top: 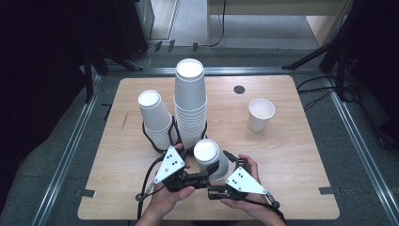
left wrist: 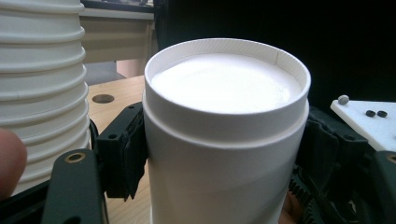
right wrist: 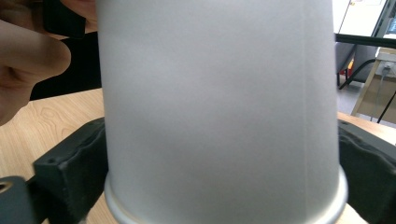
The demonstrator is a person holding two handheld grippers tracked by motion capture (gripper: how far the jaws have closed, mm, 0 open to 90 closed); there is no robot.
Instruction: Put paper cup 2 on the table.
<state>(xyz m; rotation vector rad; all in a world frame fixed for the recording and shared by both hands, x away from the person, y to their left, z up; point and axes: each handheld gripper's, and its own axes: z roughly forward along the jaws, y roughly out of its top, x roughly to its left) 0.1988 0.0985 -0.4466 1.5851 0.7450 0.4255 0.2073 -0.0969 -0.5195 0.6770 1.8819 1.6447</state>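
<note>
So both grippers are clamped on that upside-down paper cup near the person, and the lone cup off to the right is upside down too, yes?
Not quite. The lone cup stands mouth up: the high view shows its open rim and hollow inside. The rest holds: the left gripper and right gripper both grip the upside-down paper cup.

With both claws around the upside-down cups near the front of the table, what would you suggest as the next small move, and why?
Probably hold the lower cup down with the right claw and lift the upper cup straight up with the left claw. The left gripper view shows two nested cups, bottoms up, with a step between them; each claw's jaws press a cup wall, so they look ready to separate.
</note>
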